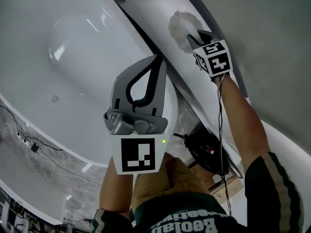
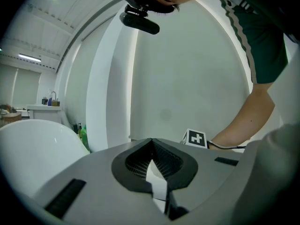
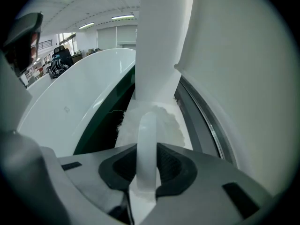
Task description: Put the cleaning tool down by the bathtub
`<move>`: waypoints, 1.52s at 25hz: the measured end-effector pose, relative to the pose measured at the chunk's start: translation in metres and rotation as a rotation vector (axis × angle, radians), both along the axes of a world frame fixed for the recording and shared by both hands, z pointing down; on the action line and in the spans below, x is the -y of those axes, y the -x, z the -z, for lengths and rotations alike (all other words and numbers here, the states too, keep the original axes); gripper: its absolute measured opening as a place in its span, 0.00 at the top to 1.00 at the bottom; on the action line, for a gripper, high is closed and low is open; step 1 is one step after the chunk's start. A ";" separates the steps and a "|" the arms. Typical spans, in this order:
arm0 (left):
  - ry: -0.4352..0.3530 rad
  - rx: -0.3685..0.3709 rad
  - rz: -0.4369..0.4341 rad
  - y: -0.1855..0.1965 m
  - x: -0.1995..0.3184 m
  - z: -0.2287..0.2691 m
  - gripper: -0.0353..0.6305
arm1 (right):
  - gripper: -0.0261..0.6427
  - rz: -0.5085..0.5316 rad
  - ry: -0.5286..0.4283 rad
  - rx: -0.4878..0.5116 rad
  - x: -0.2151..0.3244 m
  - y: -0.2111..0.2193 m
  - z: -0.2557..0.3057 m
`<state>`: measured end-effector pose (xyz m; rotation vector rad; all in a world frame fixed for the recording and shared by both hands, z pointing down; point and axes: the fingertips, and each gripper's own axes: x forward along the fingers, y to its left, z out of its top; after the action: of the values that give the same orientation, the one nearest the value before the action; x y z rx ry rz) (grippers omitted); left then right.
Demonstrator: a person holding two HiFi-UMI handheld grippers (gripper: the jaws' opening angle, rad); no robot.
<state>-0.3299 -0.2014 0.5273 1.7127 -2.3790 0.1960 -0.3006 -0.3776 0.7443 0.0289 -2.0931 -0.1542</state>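
The cleaning tool point(image 3: 146, 146) is clamped by its white handle between the fingers point(image 3: 177, 165) of the right gripper point(image 1: 195, 39). Its fluffy white head is seen against the white ledge point(image 1: 155, 13) just beside the bathtub point(image 1: 73, 57). The left gripper point(image 2: 152, 142) is closed tip to tip, with nothing held.

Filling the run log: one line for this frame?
right gripper: shut on cleaning tool | fluffy head: beside bathtub | left gripper: shut, empty | tool: not released
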 end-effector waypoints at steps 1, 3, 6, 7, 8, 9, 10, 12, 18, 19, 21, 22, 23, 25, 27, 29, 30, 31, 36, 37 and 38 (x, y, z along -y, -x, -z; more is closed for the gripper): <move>0.003 -0.005 0.002 0.001 -0.002 -0.003 0.93 | 0.82 -0.003 -0.001 -0.019 0.001 0.000 -0.006; 0.007 -0.014 0.003 0.004 -0.005 -0.010 0.93 | 0.82 -0.015 -0.006 -0.061 0.003 -0.001 -0.019; 0.014 -0.022 0.008 0.007 -0.008 -0.016 0.93 | 0.82 -0.041 0.015 -0.114 0.005 -0.005 -0.035; 0.017 -0.021 0.011 0.008 -0.008 -0.017 0.93 | 0.82 -0.048 0.025 -0.125 0.005 -0.006 -0.039; 0.020 -0.021 0.014 0.008 -0.009 -0.018 0.93 | 0.82 -0.054 0.035 -0.135 0.005 -0.008 -0.043; 0.023 -0.022 0.018 0.009 -0.009 -0.019 0.93 | 0.82 -0.057 0.046 -0.143 0.005 -0.010 -0.046; 0.025 -0.022 0.022 0.009 -0.010 -0.020 0.93 | 0.82 -0.059 0.059 -0.151 0.003 -0.011 -0.050; 0.033 -0.017 0.028 0.009 -0.011 -0.022 0.93 | 0.82 -0.068 0.074 -0.171 0.003 -0.014 -0.057; 0.072 0.025 0.023 0.009 -0.015 -0.031 0.93 | 0.82 -0.117 0.091 -0.250 0.005 -0.020 -0.079; 0.078 0.036 0.021 0.008 -0.015 -0.031 0.93 | 0.82 -0.126 0.103 -0.257 0.006 -0.021 -0.082; 0.079 0.039 0.016 0.006 -0.015 -0.033 0.93 | 0.82 -0.147 0.132 -0.258 0.008 -0.021 -0.086; 0.074 0.028 0.016 0.005 -0.015 -0.034 0.93 | 0.82 -0.162 0.147 -0.251 0.009 -0.022 -0.087; 0.069 0.015 0.020 0.005 -0.015 -0.035 0.93 | 0.82 -0.176 0.159 -0.240 0.009 -0.023 -0.087; 0.068 -0.004 0.032 0.004 -0.014 -0.036 0.93 | 0.82 -0.187 0.160 -0.212 0.010 -0.025 -0.086; 0.073 -0.013 0.034 0.004 -0.011 -0.038 0.93 | 0.82 -0.182 0.140 -0.188 0.010 -0.026 -0.085; 0.076 -0.024 0.025 0.002 -0.008 -0.041 0.93 | 0.82 -0.185 0.134 -0.168 0.009 -0.027 -0.086; 0.075 -0.028 0.020 0.002 -0.007 -0.041 0.93 | 0.82 -0.189 0.139 -0.160 0.009 -0.027 -0.086; 0.072 -0.029 0.016 0.002 -0.006 -0.041 0.93 | 0.82 -0.193 0.145 -0.155 0.009 -0.026 -0.087; 0.070 -0.035 0.011 0.006 -0.005 -0.045 0.93 | 0.82 -0.191 0.157 -0.149 0.007 -0.022 -0.090; 0.069 -0.035 0.011 0.007 -0.005 -0.045 0.93 | 0.82 -0.193 0.158 -0.143 0.007 -0.021 -0.089; 0.069 -0.035 0.010 0.007 -0.005 -0.046 0.93 | 0.82 -0.196 0.158 -0.134 0.007 -0.020 -0.089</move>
<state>-0.3370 -0.1965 0.5730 1.6590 -2.3276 0.2415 -0.2805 -0.3845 0.8332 0.1245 -1.9497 0.1253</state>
